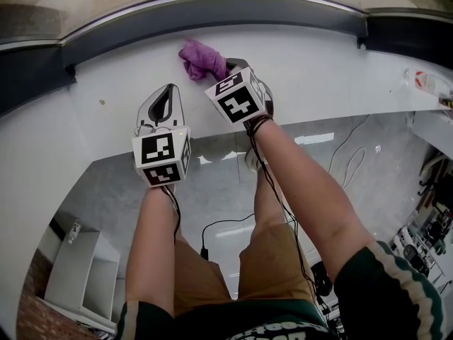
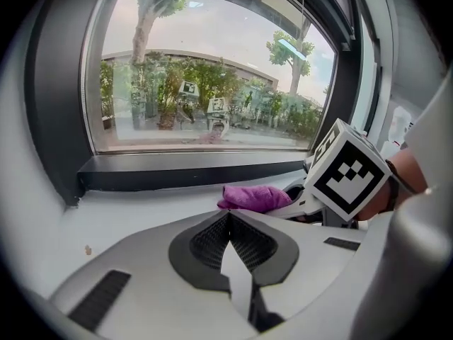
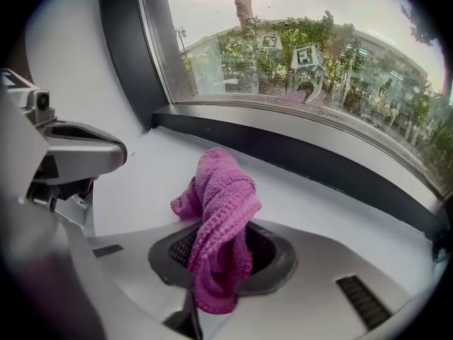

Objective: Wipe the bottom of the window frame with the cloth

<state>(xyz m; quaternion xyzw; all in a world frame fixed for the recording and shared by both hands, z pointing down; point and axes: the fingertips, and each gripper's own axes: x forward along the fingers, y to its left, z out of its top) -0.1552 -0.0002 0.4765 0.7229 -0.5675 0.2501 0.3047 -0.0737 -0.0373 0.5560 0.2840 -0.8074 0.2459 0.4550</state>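
A wide window [image 2: 212,69] has a dark frame [image 1: 212,16] along its bottom, and a white sill [image 1: 333,76] runs just below the frame. The right hand-held gripper [image 3: 221,250], near the frame, has its jaws pinched on a bunched purple cloth [image 3: 219,190] that sits just beside the frame. The left hand-held gripper [image 2: 228,217], farther from the frame, has its jaws together on nothing. A brown speck [image 2: 88,249] lies on the sill below the frame's left end.

The cloth [image 1: 202,59] lies on the sill [image 1: 318,69] before the window frame [image 1: 212,16], between the right tongs [image 1: 228,68]; the left tongs [image 1: 170,91] rest just left.
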